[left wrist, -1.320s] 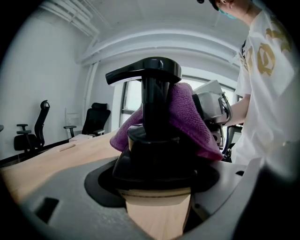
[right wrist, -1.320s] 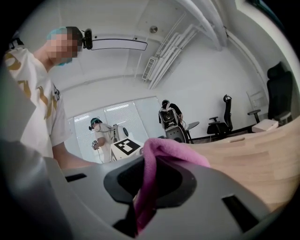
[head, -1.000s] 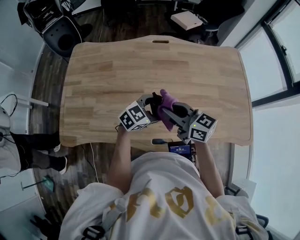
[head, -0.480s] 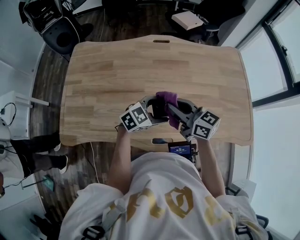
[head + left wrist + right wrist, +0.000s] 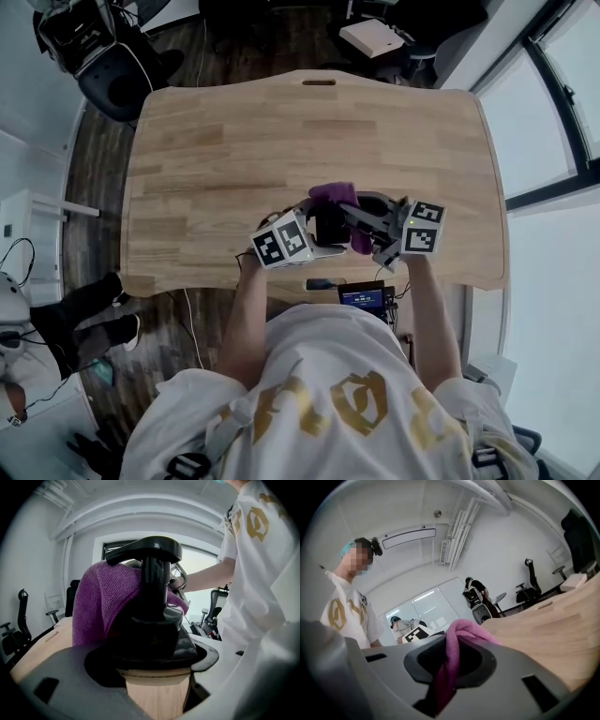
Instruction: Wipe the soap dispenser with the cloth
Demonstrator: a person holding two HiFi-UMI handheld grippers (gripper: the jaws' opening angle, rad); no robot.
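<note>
Over the near edge of the wooden table [image 5: 216, 169] both grippers meet. My left gripper [image 5: 314, 223] is shut on a black soap dispenser [image 5: 329, 226], held up off the table. In the left gripper view the dispenser [image 5: 151, 620] fills the middle, with its pump head on top and a wooden base between the jaws of the left gripper [image 5: 152, 670]. A purple cloth [image 5: 335, 194] lies over the dispenser's far side and hangs down its left flank [image 5: 101, 599]. My right gripper [image 5: 360, 221] is shut on this cloth [image 5: 451, 660], which is bunched between its jaws.
A small dark device with a lit screen [image 5: 364, 298] sits at the table's near edge. An office chair [image 5: 117, 66] stands beyond the far left corner and a white box [image 5: 373, 37] lies on the floor behind. Another person's legs [image 5: 80, 314] are at the left. Windows run along the right.
Both grippers have shifted a little to the right. The cloth has swept from the gap between them up over the top and far side of the dispenser.
</note>
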